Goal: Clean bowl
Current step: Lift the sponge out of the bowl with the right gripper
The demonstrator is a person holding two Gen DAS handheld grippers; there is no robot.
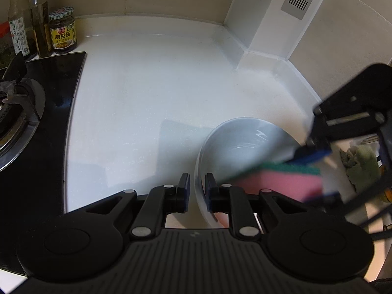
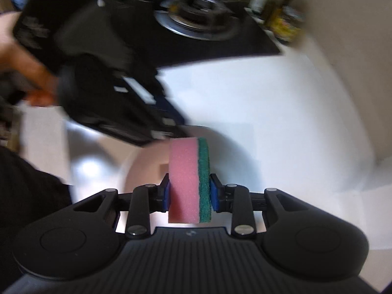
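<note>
My left gripper (image 1: 197, 191) straddles the near rim of the bowl (image 1: 245, 142), jaws not pressing, to steady it by the counter's (image 1: 147, 85) right edge; my right gripper (image 2: 188, 193) pinches the sponge (image 2: 188, 178) for scrubbing inside

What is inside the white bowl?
The pink and green sponge, pinched by the right gripper, reaches over the white bowl. The visible inside looks bare. The sponge and left gripper hide the near part.
</note>
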